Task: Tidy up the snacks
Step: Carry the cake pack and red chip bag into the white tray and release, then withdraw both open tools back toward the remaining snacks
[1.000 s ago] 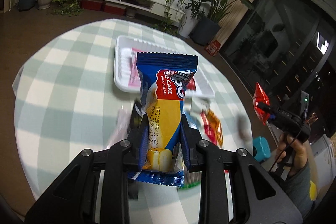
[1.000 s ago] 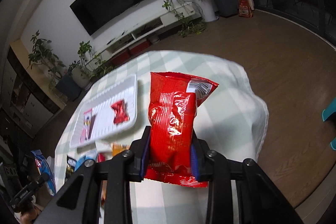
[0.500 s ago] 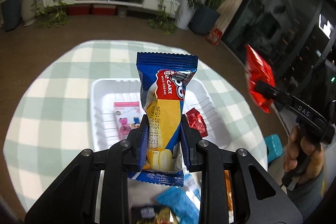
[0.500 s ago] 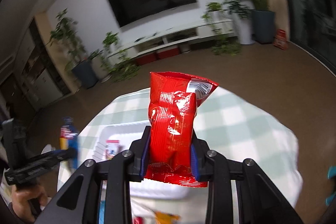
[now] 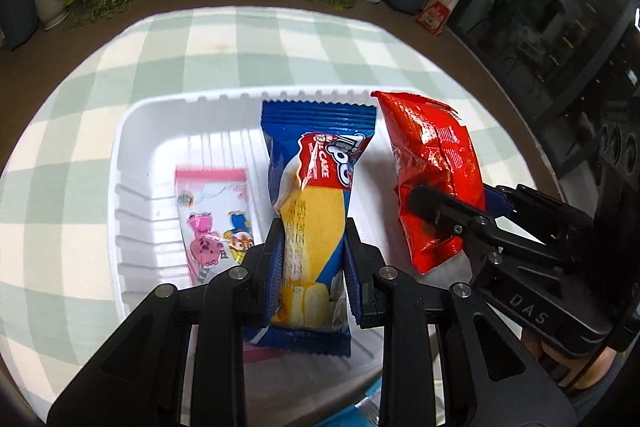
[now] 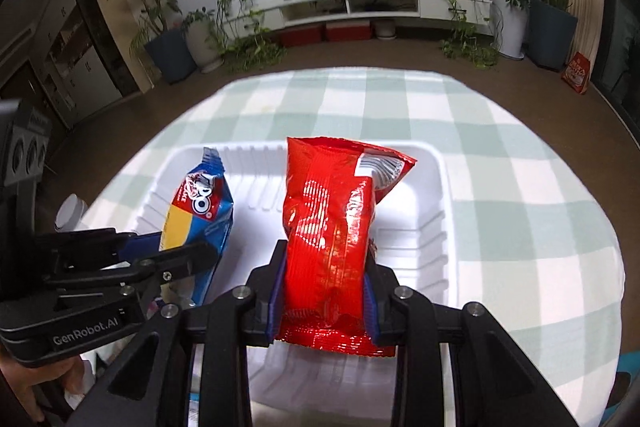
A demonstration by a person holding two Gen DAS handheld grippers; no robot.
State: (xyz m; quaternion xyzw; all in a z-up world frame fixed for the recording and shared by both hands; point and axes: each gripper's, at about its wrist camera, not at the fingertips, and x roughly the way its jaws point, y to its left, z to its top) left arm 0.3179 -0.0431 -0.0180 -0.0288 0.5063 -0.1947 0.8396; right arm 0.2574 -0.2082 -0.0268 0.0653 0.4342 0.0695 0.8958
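Note:
My left gripper is shut on a blue and yellow milk cake packet, held above the white tray. Beside it on the right, my right gripper is shut on a shiny red snack bag, also over the tray. The red bag and the right gripper show at the right of the left wrist view. The cake packet and the left gripper show at the left of the right wrist view. A pink cartoon packet lies in the tray.
The tray sits on a round table with a green and white checked cloth. A small red packet peeks out in the tray behind the red bag. A blue wrapper lies at the table's near edge. Potted plants and a TV shelf stand beyond.
Both grippers have swung in over the white tray and come side by side, each still holding its packet. The tray now fills the middle of both views.

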